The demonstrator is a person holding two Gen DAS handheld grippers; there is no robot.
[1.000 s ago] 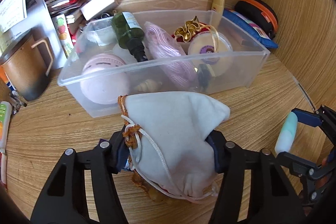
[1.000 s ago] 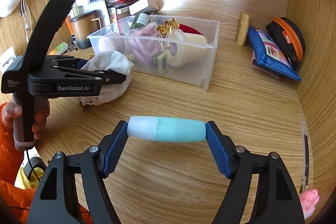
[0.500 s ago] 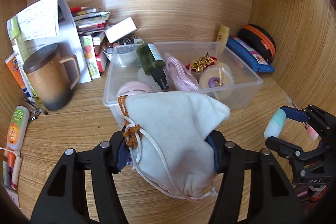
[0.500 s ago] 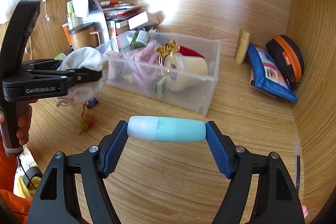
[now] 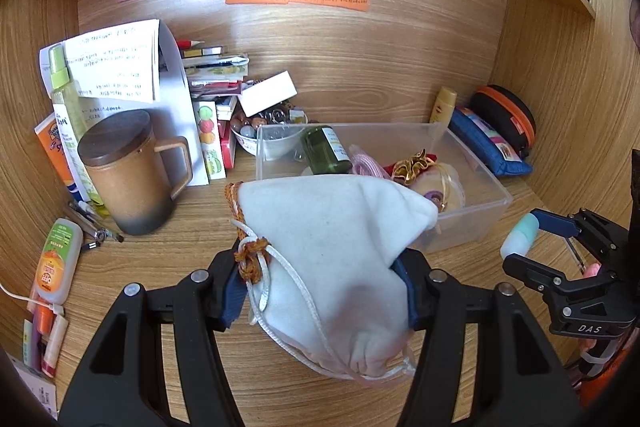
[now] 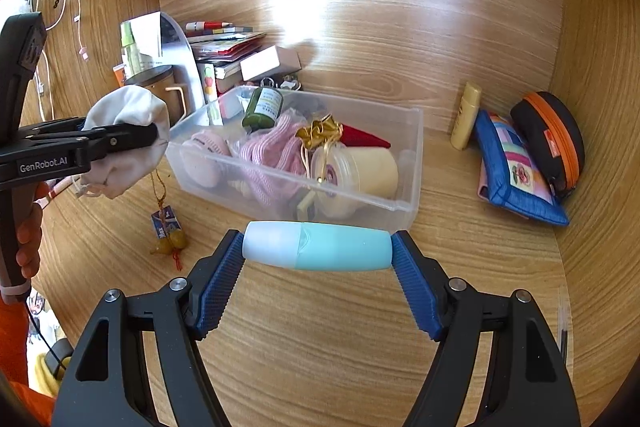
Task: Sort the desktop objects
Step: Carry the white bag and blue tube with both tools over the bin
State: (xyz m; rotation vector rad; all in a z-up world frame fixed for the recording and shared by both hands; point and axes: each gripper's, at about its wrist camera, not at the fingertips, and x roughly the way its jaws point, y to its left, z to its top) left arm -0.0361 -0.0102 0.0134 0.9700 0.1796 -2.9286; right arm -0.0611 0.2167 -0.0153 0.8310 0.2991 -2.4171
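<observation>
My left gripper (image 5: 320, 287) is shut on a white drawstring pouch (image 5: 332, 259), held above the desk just in front of the clear plastic bin (image 5: 472, 219). An orange cord with a small charm (image 6: 166, 231) hangs from the pouch (image 6: 124, 143) down to the desk. My right gripper (image 6: 318, 269) is shut on a pale blue and teal tube (image 6: 318, 245), gripped end to end and held crosswise before the bin (image 6: 408, 203). The bin holds a green bottle (image 6: 262, 107), pink items, a gold bow and a cream jar. In the left wrist view the right gripper (image 5: 524, 243) is at the right edge.
A brown lidded mug (image 5: 128, 175), a spray bottle, papers and stacked books stand at the back left. A yellow tube (image 6: 466, 115), a blue pouch (image 6: 516, 175) and a black and orange case (image 6: 552, 139) lie at the right wall. An orange bottle (image 5: 56, 259) and pens lie at the left.
Both grippers have risen and drawn back from the bin with their loads. The pouch has lifted off the desk, and its charm cord now hangs down from it.
</observation>
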